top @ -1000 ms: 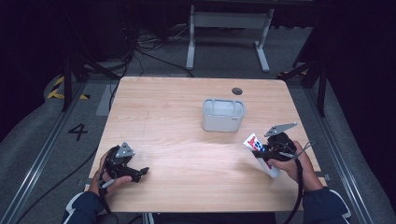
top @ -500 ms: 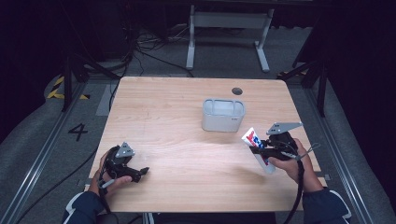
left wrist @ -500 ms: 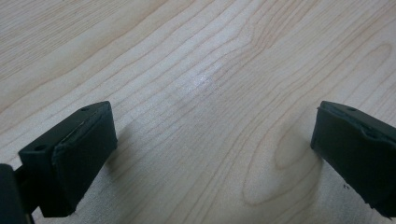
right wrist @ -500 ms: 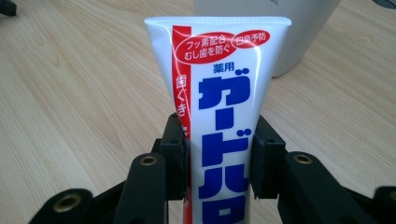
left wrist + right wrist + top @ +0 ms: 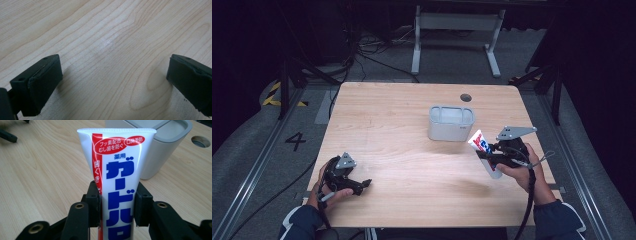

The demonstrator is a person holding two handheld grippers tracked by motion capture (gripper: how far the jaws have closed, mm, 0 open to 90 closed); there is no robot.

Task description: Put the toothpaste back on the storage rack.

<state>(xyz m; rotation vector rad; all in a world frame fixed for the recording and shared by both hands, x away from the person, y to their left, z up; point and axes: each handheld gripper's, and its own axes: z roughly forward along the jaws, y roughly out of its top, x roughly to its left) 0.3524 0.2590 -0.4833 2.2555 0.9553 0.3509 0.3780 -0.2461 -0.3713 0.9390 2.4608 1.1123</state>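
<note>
The right gripper (image 5: 490, 159) has its jaws clamped on a toothpaste tube (image 5: 117, 172), the pads pressing its two flat faces partway along the body, so the crimped end sticks out ahead of the jaws and the capped end hangs back toward the hand. In the high view the tube (image 5: 482, 148) is off the table (image 5: 402, 130), tilted with its crimped end up and pointing toward the grey container (image 5: 451, 122), which stands just beyond it near the middle of the table with its mouth open upward. Gripping the flat sides rather than the edges gives the pads a broad, yielding surface and probably keeps the tube from twisting; the tilt toward the container suggests it is meant to be stood or dropped inside. The left gripper (image 5: 362, 184) rests low at the near left of the table, well apart from both things, its jaws spread wide over bare wood (image 5: 107, 50) with nothing between them, apparently parked out of the way while one hand does the work.
</note>
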